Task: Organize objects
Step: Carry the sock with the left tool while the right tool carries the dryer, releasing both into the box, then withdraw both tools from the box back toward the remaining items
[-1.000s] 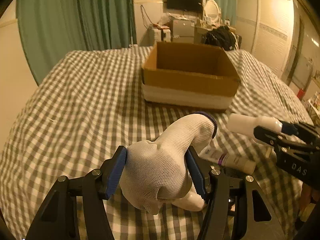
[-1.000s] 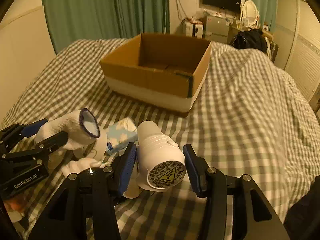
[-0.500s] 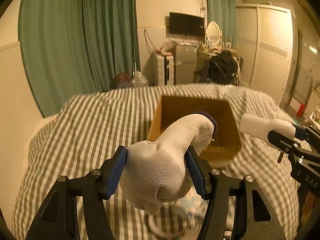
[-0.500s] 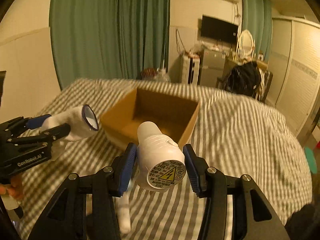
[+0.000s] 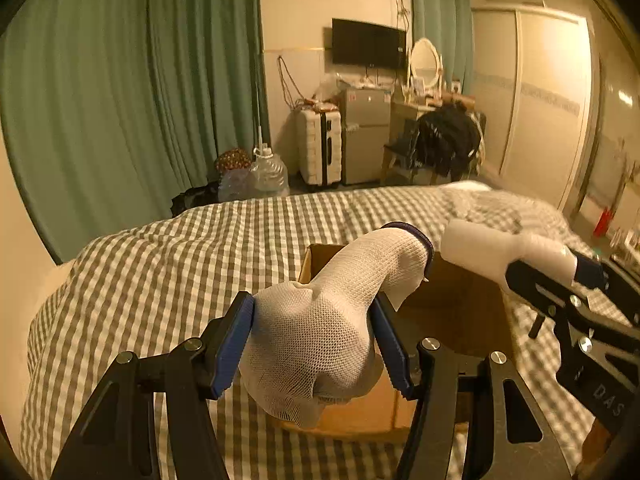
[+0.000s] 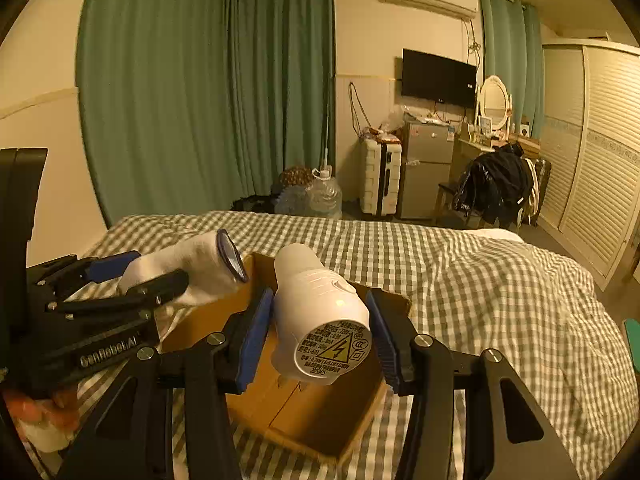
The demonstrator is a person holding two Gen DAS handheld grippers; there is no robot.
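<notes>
My left gripper (image 5: 316, 344) is shut on a white sock (image 5: 320, 320) with a dark cuff and holds it above the near left corner of the open cardboard box (image 5: 452, 300). My right gripper (image 6: 320, 332) is shut on a white hair dryer (image 6: 320, 312) and holds it over the box (image 6: 304, 408). The box inside looks empty where visible. The left gripper with the sock (image 6: 188, 268) shows at the left of the right wrist view. The right gripper and the dryer (image 5: 492, 248) show at the right of the left wrist view.
The box sits on a bed with a grey checked cover (image 6: 480, 280). Beyond the bed's far edge are green curtains (image 5: 140, 100), a water jug (image 5: 268, 172), a white suitcase (image 5: 320, 148), a small fridge (image 6: 424, 172) and a chair with dark clothes (image 6: 496, 188).
Both grippers have lifted their objects off the bed and carried them forward to above the box. The items left on the bed have dropped out of view.
</notes>
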